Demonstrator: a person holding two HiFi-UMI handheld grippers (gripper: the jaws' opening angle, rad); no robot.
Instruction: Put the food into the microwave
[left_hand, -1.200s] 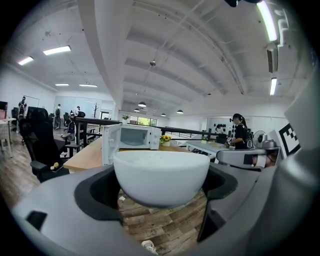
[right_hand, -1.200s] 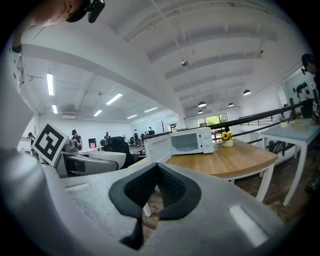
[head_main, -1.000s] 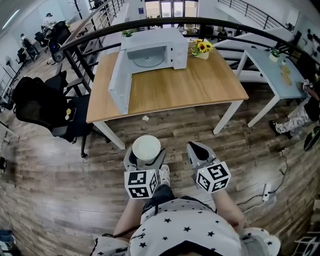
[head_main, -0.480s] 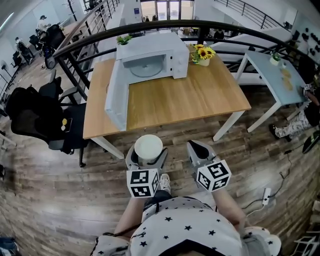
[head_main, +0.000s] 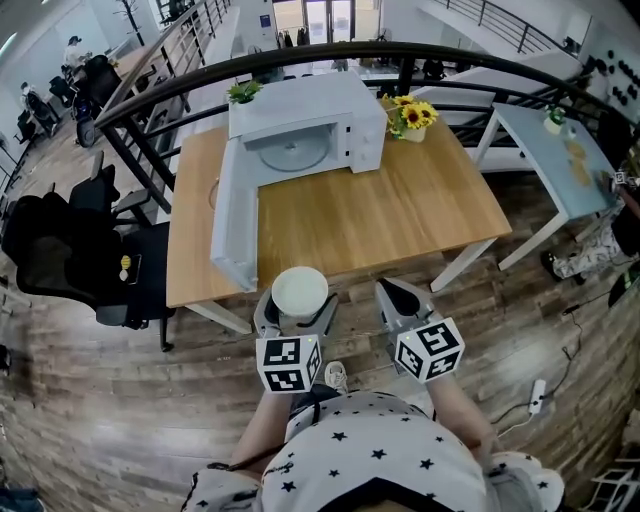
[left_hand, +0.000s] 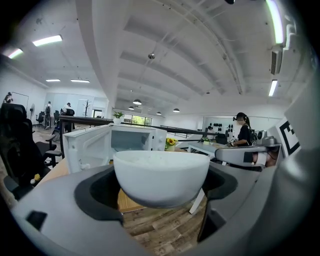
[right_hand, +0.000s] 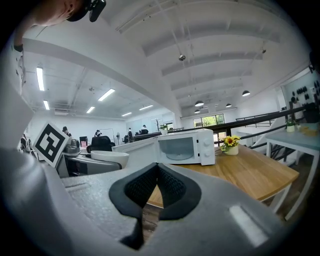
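A white bowl of food sits between the jaws of my left gripper, which is shut on it, just short of the wooden table's near edge. The white microwave stands at the table's far side, its door swung wide open to the left and its glass turntable bare. My right gripper hovers beside the left one, shut with nothing in it; the bowl shows at its left.
A small pot of sunflowers stands right of the microwave. A black office chair is left of the table, a pale blue side table to the right, a black railing behind. A person stands far off.
I have stepped closer to the table: it and the microwave have slid nearer in the head view, and the bowl now reaches the table's near edge. Both grippers keep their hold.
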